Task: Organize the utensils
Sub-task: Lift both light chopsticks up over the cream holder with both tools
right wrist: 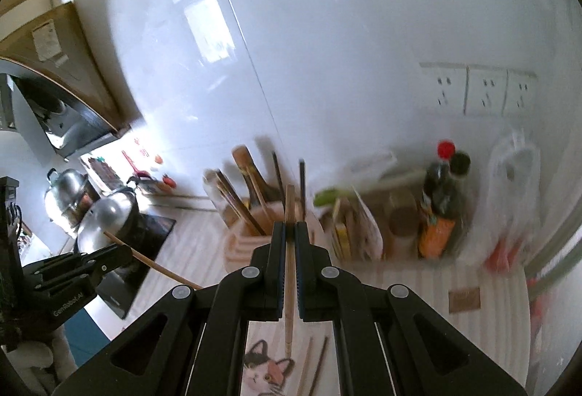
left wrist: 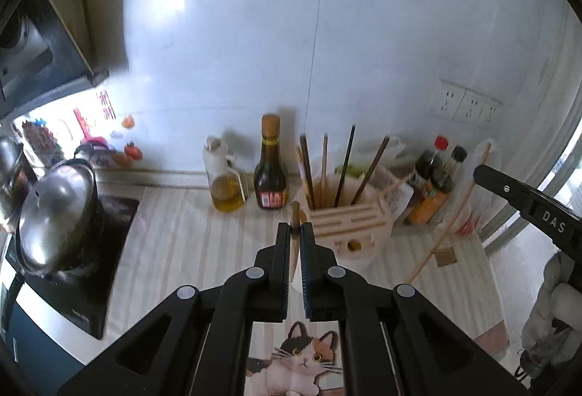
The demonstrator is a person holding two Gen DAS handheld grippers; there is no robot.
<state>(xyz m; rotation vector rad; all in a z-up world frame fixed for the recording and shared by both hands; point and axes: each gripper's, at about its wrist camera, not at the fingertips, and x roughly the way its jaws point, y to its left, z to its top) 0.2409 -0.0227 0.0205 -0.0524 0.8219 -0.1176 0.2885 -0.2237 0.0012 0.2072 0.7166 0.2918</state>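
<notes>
The right gripper (right wrist: 287,243) is closed on a light wooden chopstick (right wrist: 289,210) that stands nearly upright between its fingers; behind it the wooden utensil holder (right wrist: 242,243) has several chopsticks inside; the left gripper (right wrist: 109,259) holds another thin stick (right wrist: 160,268) at the left.

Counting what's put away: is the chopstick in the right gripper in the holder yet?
Not yet. The right gripper is shut on the chopstick, held short of the holder.

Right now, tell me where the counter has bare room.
Bare striped counter lies between the induction hob and the utensil holder, in front of the bottles. Crowded: right of the holder, where sauce bottles and bags cluster.
</notes>
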